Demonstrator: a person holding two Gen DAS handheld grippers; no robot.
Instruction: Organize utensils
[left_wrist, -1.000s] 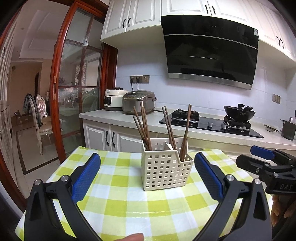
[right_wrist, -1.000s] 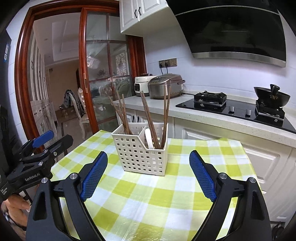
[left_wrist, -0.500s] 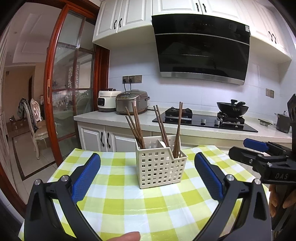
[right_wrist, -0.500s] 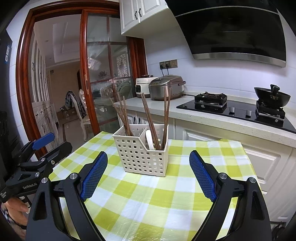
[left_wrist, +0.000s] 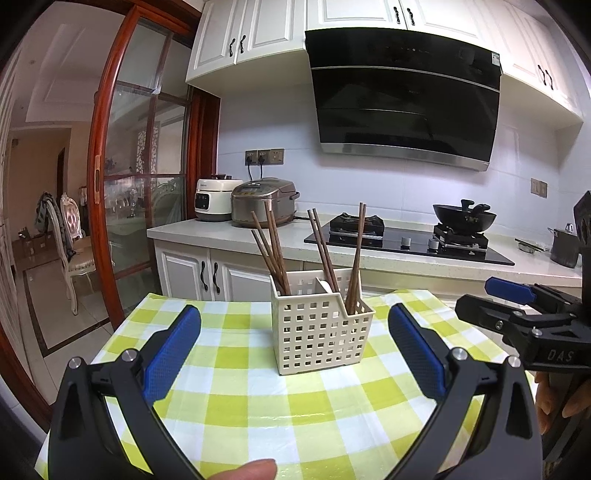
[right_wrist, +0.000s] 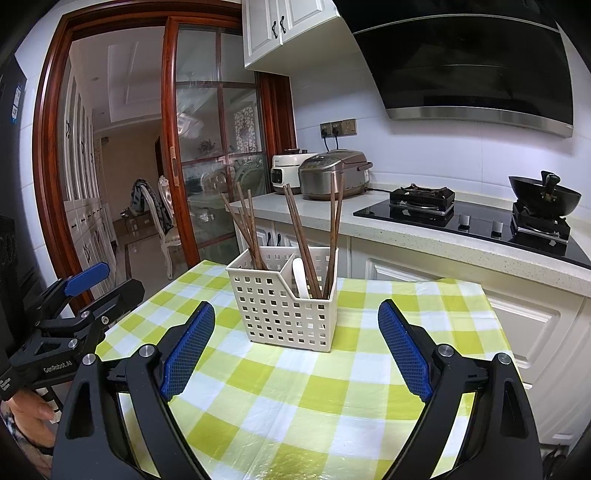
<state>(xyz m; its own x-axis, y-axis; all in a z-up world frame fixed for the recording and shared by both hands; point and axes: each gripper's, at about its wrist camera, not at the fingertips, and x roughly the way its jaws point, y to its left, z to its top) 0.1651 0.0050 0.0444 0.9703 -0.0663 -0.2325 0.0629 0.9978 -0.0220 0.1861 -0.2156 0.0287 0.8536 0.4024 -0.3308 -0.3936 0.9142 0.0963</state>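
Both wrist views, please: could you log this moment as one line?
left gripper: open, empty | right gripper: open, empty | basket: upright on table | chopsticks, white spoon: in basket

Both pictures are bright and sharp, with even indoor light, soft shadows, and strong fisheye bending at dark corners.

A green-and-white checked tablecloth (left_wrist: 258, 398) covers the near table. Behind it runs a pale speckled stone countertop (left_wrist: 207, 232) over white cabinet doors (left_wrist: 184, 273). On its left end stand a white electric cooker (left_wrist: 212, 201) and, just right of it, a bronze metal rice cooker (left_wrist: 264, 201). Farther right, a black wok (left_wrist: 463, 218) sits on the black glass hob (left_wrist: 402, 243), under a black range hood (left_wrist: 402, 96). At far left, a red-brown wooden sliding glass door (right_wrist: 207, 147).
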